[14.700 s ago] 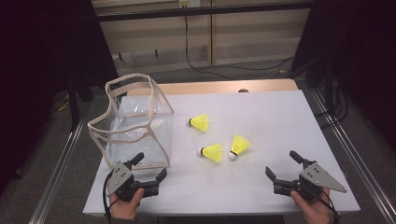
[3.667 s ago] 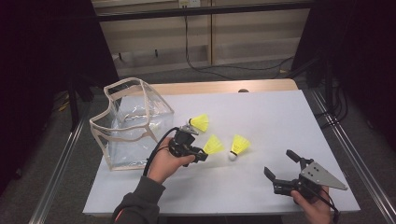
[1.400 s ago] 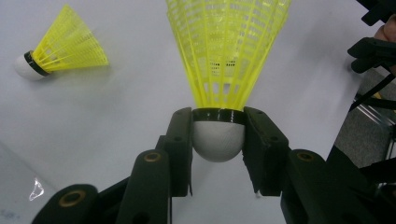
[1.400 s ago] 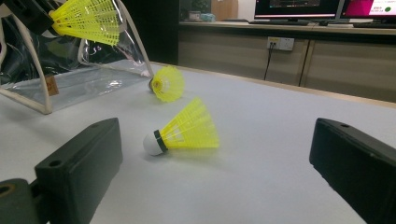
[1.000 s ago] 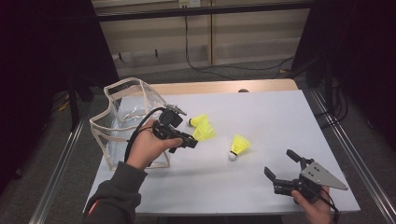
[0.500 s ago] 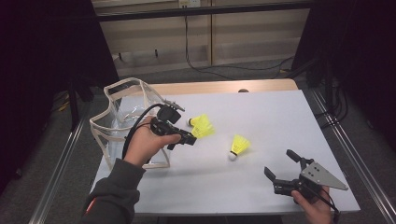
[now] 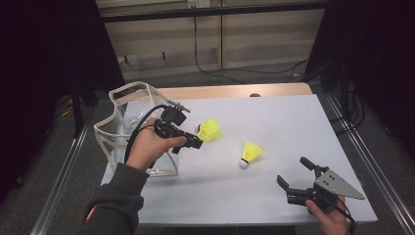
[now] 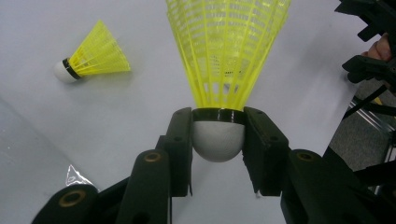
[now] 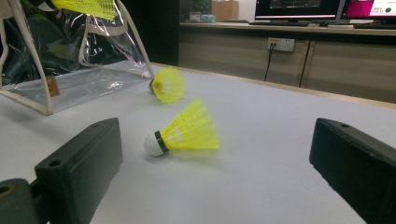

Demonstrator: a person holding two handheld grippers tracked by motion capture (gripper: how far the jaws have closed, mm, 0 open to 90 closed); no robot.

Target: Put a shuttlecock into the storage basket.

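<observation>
Above the left half of the white table, beside the clear bag, the left gripper pinches a yellow shuttlecock by its white cork, one black jaw pressed on each side of the cork, the mesh skirt fanning out away from the jaws; in the high view that held shuttlecock sits at the gripper's tip, just right of the bag's near right corner and lifted off the table; the person's left hand wraps the gripper's body, a dark sleeve coming in from the near edge; a second shuttlecock lies on its side near the middle of the table, cork toward the near side, well apart from both grippers; in the right gripper view a third shuttlecock lies farther off, close to the bag's corner; at the near right of the table the right gripper rests low in the right hand, its jaws spread wide with nothing between them, pointed toward the lying shuttlecock.
</observation>
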